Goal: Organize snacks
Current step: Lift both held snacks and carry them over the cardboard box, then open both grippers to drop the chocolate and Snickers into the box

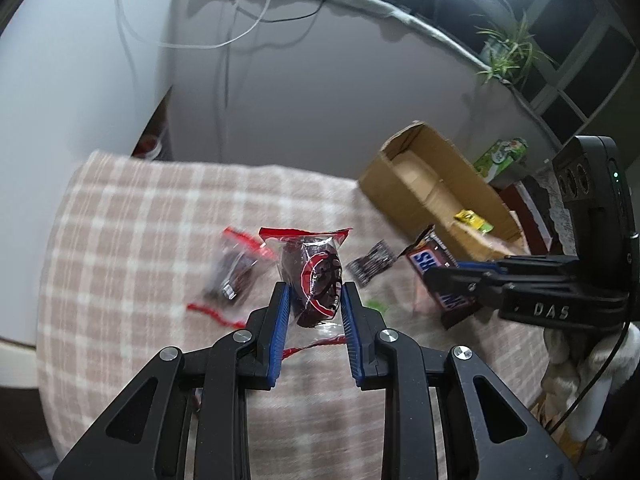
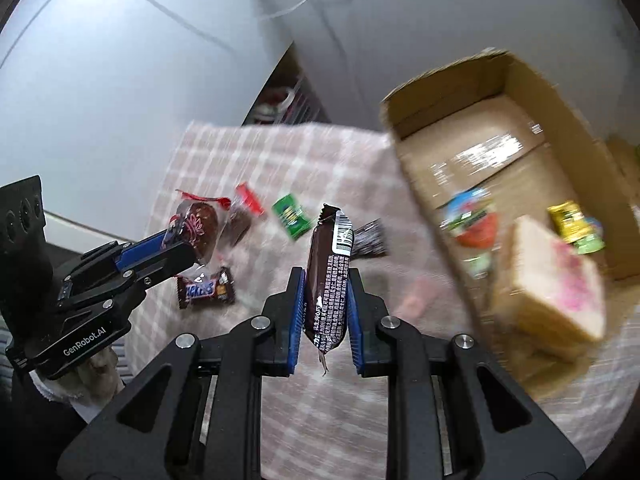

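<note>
Left gripper [image 1: 314,304] clenched on a red-edged clear-wrapped dark snack [image 1: 316,280], held above the checked cloth [image 1: 120,240]. Right gripper [image 2: 326,292] clamps a Snickers bar [image 2: 328,276] mid-length. Both light, crinkly, slippery; grip the filled bodies. Cardboard box [image 2: 532,92] beyond.

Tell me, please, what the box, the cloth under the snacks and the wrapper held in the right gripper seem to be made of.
The box: corrugated cardboard, matte brown, with shiny tape strips on its floor. The cloth: apparently woven fabric, soft and matte, in a pink and white check. The wrapper in the right gripper: probably thin plastic film, glossy dark brown, with crimped ends and printed text.
</note>
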Demonstrator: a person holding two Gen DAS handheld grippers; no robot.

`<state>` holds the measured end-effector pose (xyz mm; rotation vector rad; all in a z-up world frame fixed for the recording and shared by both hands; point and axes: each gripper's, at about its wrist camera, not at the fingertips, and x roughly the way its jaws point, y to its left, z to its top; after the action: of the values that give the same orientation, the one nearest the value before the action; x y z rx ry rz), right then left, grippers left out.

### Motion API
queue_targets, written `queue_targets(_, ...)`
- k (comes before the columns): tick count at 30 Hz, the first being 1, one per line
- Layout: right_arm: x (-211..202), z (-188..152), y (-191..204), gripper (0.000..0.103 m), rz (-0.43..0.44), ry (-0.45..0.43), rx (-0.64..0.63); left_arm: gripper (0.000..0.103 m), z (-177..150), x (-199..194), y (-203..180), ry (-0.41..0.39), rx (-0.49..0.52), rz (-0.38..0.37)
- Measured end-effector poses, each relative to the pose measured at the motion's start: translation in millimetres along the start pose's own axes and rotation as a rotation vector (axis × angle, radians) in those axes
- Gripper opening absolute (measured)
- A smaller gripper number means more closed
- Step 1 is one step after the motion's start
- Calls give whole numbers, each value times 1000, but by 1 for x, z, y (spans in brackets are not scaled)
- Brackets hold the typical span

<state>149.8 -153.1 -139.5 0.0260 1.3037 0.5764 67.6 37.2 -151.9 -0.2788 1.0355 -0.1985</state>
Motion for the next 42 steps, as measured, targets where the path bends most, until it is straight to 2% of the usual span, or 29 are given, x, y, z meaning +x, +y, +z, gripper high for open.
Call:
queue_targets(10,-43,19,-59,20,-76,-92,77,24,42,14,-39,-27,72,-38)
queue_targets(24,-44,47,-121,20,-159,-108,156,24,89,51,-88,-25,164,-68)
queue_targets(39,-33,47,-138,21,-195,-86,173,25,100,83,-114,19,206,-74)
queue_targets(40,-33,48,-137,22,-198,-85,172,25,100,84,-115,21,209,-78)
queue_targets(42,-34,48,-136,33,-206,-90,170,26,100,84,-116,20,213,-72)
